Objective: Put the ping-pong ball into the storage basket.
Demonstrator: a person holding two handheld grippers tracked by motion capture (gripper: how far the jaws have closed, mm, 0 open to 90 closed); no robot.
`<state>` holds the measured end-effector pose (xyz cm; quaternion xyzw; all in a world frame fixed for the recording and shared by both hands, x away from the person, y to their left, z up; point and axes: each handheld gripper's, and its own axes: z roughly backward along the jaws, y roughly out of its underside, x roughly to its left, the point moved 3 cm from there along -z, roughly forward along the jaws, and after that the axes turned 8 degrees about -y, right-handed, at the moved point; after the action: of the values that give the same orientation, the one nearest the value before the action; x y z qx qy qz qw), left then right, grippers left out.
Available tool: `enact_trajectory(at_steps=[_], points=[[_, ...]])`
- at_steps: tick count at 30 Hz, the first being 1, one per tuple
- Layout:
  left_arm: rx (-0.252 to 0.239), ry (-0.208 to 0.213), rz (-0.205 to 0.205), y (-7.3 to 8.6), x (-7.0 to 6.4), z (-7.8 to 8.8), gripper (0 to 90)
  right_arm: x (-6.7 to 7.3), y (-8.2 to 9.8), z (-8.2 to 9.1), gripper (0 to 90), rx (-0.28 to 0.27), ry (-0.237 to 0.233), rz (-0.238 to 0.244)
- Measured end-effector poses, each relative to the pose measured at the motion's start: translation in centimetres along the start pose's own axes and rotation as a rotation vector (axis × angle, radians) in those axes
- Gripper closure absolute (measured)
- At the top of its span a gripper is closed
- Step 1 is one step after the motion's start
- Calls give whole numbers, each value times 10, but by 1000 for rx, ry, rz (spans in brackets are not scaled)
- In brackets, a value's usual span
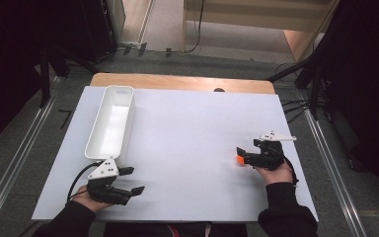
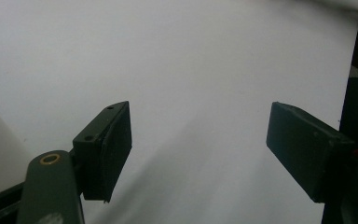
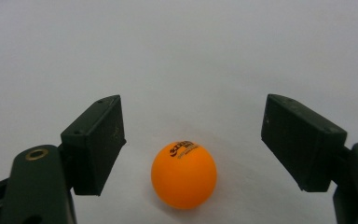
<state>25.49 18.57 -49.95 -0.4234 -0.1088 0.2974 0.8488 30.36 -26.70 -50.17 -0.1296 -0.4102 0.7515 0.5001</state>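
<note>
Toward the right of the high view, the right tool point(image 1: 243, 154) lies low on the white surface point(image 1: 192, 143) with its jaws spread, and an orange table tennis ball point(image 1: 239, 159) sits at their tips, partly hidden by the black jaws. At the lower left of that view the left tool point(image 1: 131, 180) rests near the front edge, jaws apart and holding nothing. A long white tray point(image 1: 125, 129) stands at the upper left, well apart from the ball and apparently empty; it looks like the likely place for the ball to go

Along the left tool's own view, its two black jaws stand wide with bare surface point(image 2: 191, 70) between them, so this tool point(image 2: 199, 149) is idle and carries no risk for now, unless it swings across and knocks the tray

Low in the right tool's view, the ball point(image 3: 184, 174) rests on the surface point(image 3: 177, 56) between the open jaws of the tool point(image 3: 193, 144), closer to the jaw at the frame's left and touching neither. The main hazard, as I judge it, is that the ball is light, round and smooth: if one jaw reaches it first, the nudge could send it rolling out over the surface before the other jaw arrives. Closing off-centre or too high on the curve could squeeze it out forward, and a loose hold could drop it on the long carry to the tray
</note>
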Motion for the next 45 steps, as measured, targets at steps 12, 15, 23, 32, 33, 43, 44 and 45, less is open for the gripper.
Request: enact_trajectory(at_steps=[12, 15, 23, 32, 33, 43, 44, 45], points=[[-3, 0, 0, 0, 0, 1, 229, -3, 11, -5, 204, 20, 2, -13], [-4, 1, -3, -1, 0, 0, 229, -2, 14, -8, 205, 19, -8, -19], [-2, 2, -4, -1, 0, 0, 229, 0, 20, -14, 205, 40, -23, -10], [3, 3, -8, 0, -1, 0, 229, 0, 25, -23, 205, 101, 9, 12], [4, 3, -8, 0, -1, 0, 229, 0, 25, -23, 205, 101, 9, 12], [4, 6, -13, 0, -1, 0, 229, 5, 36, -30, 154, 97, 44, 53], [4, 6, -13, 0, -1, 0, 229, 6, 36, -30, 153, 100, 51, 58], [5, 6, -14, 0, -1, 0, 230, 6, 36, -30, 151, 99, 53, 64]])
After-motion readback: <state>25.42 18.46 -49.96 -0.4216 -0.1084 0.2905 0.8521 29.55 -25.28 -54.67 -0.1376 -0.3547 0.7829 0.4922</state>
